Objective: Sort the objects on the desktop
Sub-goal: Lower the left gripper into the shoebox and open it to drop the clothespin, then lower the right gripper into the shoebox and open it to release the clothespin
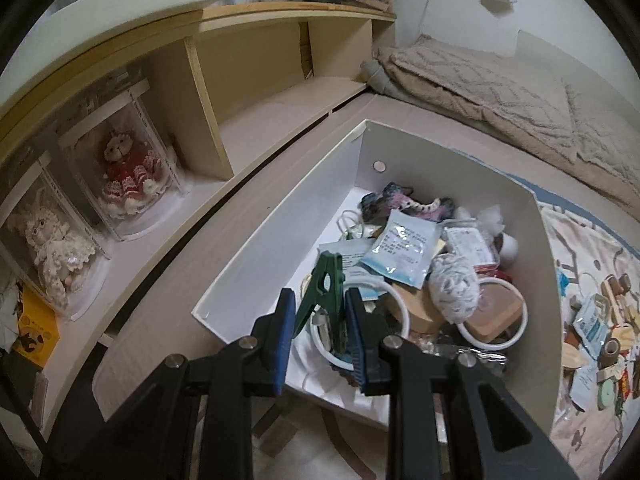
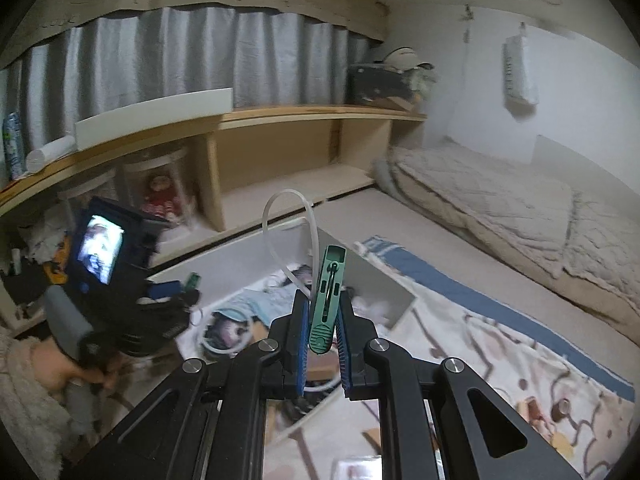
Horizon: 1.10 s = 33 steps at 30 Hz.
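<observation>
The white box (image 1: 536, 320) at centre frame already holds many small things, each hand-held gripper pinches one more, the left (image 1: 320, 320) a green clip (image 1: 326, 288), the right (image 2: 323, 320) a green clip (image 2: 326, 300), while loose items (image 1: 600, 328) at far right await sorting.

Count, left wrist view: one white box (image 1: 316, 216) centre frame; one green clip (image 1: 326, 280); two white hoops (image 1: 494, 342) lower centre; two blue-white sachets (image 1: 400, 246) in the box; one white yarn ball (image 1: 454, 290). Two cased dolls (image 1: 128, 176) at left. Right wrist view: one green clip (image 2: 327, 300), one clear tube loop (image 2: 292, 220) above centre.
</observation>
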Each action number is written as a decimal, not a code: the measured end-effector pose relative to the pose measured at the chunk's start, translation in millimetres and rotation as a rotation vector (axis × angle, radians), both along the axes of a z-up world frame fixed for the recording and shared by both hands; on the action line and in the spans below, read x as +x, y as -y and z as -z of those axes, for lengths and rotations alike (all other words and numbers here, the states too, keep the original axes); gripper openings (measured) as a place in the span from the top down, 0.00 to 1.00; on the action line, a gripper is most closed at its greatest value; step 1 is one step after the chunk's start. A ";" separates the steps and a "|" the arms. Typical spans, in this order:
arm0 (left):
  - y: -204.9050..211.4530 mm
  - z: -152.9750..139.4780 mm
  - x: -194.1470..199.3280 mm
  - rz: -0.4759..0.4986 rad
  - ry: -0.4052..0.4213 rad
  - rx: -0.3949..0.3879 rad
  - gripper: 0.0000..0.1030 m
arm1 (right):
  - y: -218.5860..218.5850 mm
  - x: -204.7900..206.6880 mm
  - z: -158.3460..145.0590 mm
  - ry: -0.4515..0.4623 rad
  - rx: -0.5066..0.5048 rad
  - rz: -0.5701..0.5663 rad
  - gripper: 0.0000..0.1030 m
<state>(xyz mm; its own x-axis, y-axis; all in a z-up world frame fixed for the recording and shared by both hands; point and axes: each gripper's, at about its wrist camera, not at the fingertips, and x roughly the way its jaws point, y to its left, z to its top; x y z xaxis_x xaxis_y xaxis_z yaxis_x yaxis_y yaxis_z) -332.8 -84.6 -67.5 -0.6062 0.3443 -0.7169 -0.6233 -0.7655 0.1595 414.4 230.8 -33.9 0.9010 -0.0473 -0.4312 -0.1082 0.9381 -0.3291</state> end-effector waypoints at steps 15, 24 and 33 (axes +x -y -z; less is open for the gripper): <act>-20.8 25.2 -8.5 0.002 -0.005 -0.104 0.75 | -2.8 47.6 49.8 -0.222 0.116 -0.097 0.87; -24.4 23.7 -10.5 0.014 0.023 -0.062 0.57 | 2.0 64.2 76.3 -0.306 0.119 -0.090 0.87; -15.3 1.2 -4.3 0.038 -0.001 0.027 0.52 | 4.3 80.5 97.3 -0.390 0.191 -0.098 0.87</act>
